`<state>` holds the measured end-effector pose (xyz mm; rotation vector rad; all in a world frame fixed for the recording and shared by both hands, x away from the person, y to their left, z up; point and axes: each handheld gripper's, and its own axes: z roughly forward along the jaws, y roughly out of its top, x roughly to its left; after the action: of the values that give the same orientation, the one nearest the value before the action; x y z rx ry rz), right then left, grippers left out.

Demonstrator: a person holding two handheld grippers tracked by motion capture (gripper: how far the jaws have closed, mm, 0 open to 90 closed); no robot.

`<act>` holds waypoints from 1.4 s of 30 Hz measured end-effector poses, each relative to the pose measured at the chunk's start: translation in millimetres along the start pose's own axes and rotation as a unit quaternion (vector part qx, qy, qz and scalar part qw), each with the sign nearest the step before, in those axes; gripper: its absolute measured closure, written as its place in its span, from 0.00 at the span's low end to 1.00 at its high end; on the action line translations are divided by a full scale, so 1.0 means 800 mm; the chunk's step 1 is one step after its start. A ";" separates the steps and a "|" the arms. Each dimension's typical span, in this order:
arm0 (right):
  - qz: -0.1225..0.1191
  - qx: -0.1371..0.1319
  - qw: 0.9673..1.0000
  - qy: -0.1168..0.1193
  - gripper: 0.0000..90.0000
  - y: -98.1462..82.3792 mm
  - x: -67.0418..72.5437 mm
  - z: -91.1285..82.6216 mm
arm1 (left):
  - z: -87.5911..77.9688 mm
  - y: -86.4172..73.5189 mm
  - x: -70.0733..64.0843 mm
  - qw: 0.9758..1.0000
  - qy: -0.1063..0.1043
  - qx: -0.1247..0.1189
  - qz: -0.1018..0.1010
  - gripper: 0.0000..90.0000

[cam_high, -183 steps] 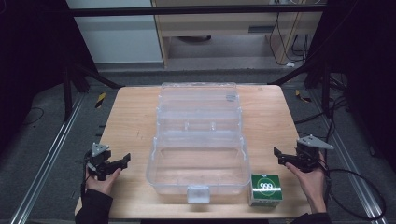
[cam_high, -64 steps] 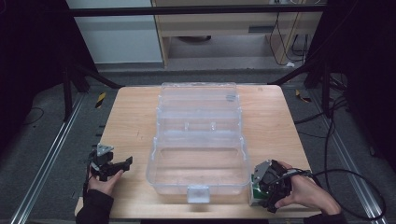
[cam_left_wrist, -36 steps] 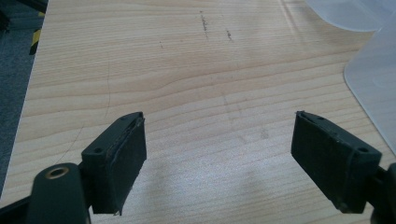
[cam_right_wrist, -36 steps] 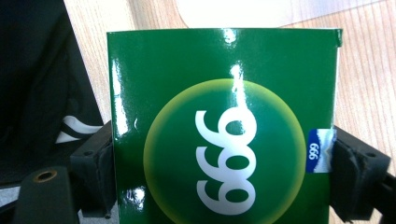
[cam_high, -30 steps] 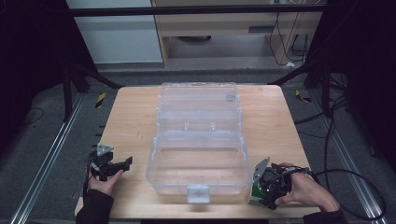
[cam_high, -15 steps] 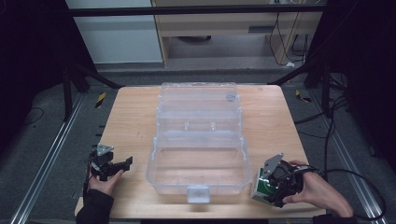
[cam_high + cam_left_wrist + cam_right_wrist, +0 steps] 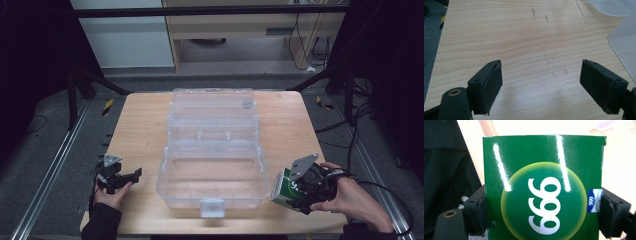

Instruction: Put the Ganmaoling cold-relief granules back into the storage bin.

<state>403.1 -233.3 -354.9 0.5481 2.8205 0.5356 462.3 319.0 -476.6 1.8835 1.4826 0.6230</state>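
At the near right corner of the tabletop (image 7: pixel 145 130), the right tool (image 7: pixel 299 189) is clenched on a green box (image 7: pixel 285 186), one jaw pressed against each side of it. From above, the box is tilted, its top leaning toward the clear case (image 7: pixel 212 150), and it sits just beside the case's near right corner; whether its lower edge touches the wood cannot be told. The person's right hand (image 7: pixel 350 197) wraps the tool from the right, and a grey three-cornered plate (image 7: pixel 304 165) stands on top of it. Seen from the right gripper view, the box (image 7: pixel 544 187) shows a glossy green face with a yellow-rimmed circle and white digits that read upside down, plus a small blue tab at its right edge; pale wood lies beyond it.

The case stands open at the middle of the tabletop, its lid laid back toward the far edge and its latch at the near edge.

The left tool (image 7: pixel 131 176) rests near the left edge of the tabletop, held in the left hand (image 7: pixel 112 192), well apart from the case. Its jaws stand wide and released with nothing between them; in the left gripper view the tool (image 7: pixel 541 82) frames bare wood (image 7: pixel 524 37), with the case's rounded corner (image 7: pixel 624 42) at the right edge.
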 end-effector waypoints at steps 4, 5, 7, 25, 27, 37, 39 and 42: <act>-0.004 -0.009 1.000 -0.009 0.18 0.008 -0.001 -0.015 | 0.000 0.000 0.000 1.000 0.000 0.000 -0.001 0.19; -0.006 -0.010 1.000 -0.012 0.18 0.010 -0.001 -0.018 | 0.000 0.000 0.000 1.000 0.000 0.001 0.000 0.19; -0.011 -0.017 1.000 -0.017 0.18 0.016 -0.002 -0.024 | 0.000 0.000 0.000 1.000 0.000 0.001 0.000 0.19; -0.058 -0.025 0.998 -0.026 0.18 0.076 -0.002 -0.052 | 0.000 0.000 0.000 1.000 0.000 0.000 0.000 0.19; -0.066 -0.029 0.997 -0.022 0.18 0.088 -0.003 -0.050 | -0.001 0.000 0.000 1.000 0.000 0.000 0.001 0.19; -0.082 -0.029 0.996 -0.012 0.18 0.120 -0.005 -0.032 | 0.000 0.000 0.000 1.000 0.000 0.000 0.000 0.19; -0.090 -0.027 0.996 -0.007 0.18 0.130 -0.006 -0.023 | 0.000 0.000 0.000 1.000 -0.001 0.001 0.000 0.19; -0.093 -0.032 0.995 0.000 0.18 0.137 -0.007 -0.015 | 0.000 0.000 0.001 1.000 -0.001 0.000 0.000 0.19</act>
<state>439.9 -144.5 -300.5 0.2692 2.8045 0.5853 462.5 319.4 -476.4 1.8839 1.4816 0.6203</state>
